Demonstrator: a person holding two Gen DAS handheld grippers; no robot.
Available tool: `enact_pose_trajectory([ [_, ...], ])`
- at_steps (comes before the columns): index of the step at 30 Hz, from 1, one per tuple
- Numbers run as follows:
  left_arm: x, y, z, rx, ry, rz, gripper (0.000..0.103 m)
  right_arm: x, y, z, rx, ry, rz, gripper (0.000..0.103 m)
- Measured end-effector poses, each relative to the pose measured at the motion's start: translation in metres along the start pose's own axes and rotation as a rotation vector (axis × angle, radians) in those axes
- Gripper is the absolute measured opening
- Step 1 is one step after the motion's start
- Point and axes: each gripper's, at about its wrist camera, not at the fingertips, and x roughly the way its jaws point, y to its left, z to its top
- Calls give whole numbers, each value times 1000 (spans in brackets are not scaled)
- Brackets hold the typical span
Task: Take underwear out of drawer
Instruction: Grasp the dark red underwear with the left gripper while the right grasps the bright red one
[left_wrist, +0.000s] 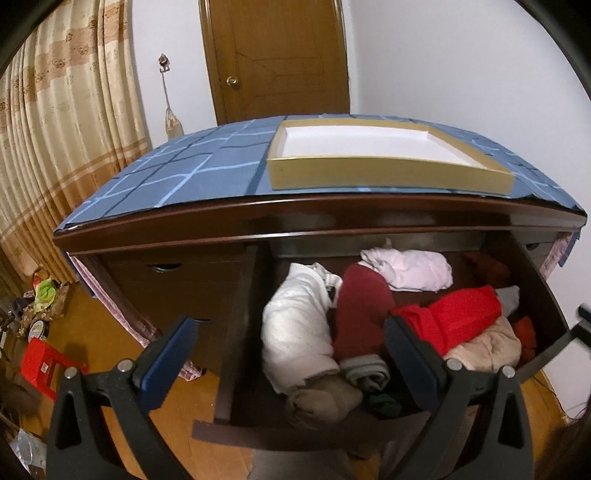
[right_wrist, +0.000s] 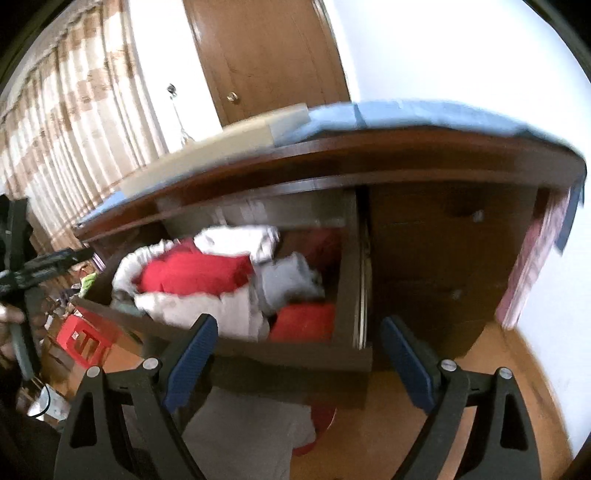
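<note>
Dark wooden dresser (left_wrist: 229, 225), centre of the left wrist view, top covered by a blue checked cloth (left_wrist: 192, 173). On the cloth, upper centre-right: one shallow yellow-sided tray (left_wrist: 388, 173) with a white floor, nothing in it. Below the dresser top, one drawer (left_wrist: 236, 332) stands pulled out toward the camera, filling the lower centre and right of the frame. Contents, a loose heap of folded and rolled underwear and other garments: white padded piece (left_wrist: 299, 325) at the left; dark red piece (left_wrist: 362, 310) just beside it; pale pink piece (left_wrist: 410, 267) at the back; bright red piece (left_wrist: 458, 314) at the right, lying on a beige piece (left_wrist: 487, 347); grey roll (left_wrist: 365, 369) and tan roll (left_wrist: 325, 398) at the front edge. Which pieces are underwear cannot be told. Left gripper (left_wrist: 291, 339), bottom of the frame: blue-padded jaws spread wide, above the drawer's front left part, nothing between them. Right gripper (right_wrist: 299, 349), bottom of the blurred right wrist view: jaws likewise spread wide and holding nothing, in front of the drawer's front panel at its right corner. Background: brown door (left_wrist: 273, 55) upper centre, beige curtain (left_wrist: 55, 129) at left, red plastic stool (left_wrist: 44, 365) on the wooden floor, lower left.
</note>
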Motion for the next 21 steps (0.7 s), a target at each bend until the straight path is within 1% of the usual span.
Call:
enact_pose_trajectory([
  [3,12,3,4,-5,42,-25,103,-9,15,27,-60,-25,73,92],
  [4,15,2,4,-6,52,-32,103,-5,26,39,-111,-11,107,92],
  [6,22,-1,5,0,72,-34,103,7,46,53,-202,25,140,92],
  [7,24,-2,5,6,78,-35,103,21,61,61,-273,64,173,92],
  [8,27,-4,6,20,89,-41,103,30,69,64,-314,93,192,92],
  [11,31,-5,7,35,99,-40,103,73,103,71,-506,220,218,92],
  [13,32,-3,9,36,104,-39,103,98,120,72,-597,295,260,90],
  [14,34,-1,10,37,108,-38,103,107,123,72,-612,321,285,86],
  [15,35,0,11,39,111,-34,103,120,130,74,-624,367,325,84],
  [16,36,1,12,40,114,-31,103,129,133,74,-630,391,344,80],
  [17,37,3,12,39,118,-30,103,138,136,73,-644,424,367,79],
  [18,39,4,12,39,122,-31,103,146,140,71,-664,453,383,78],
  [21,46,7,13,42,139,-29,103,169,149,63,-737,518,389,76],
])
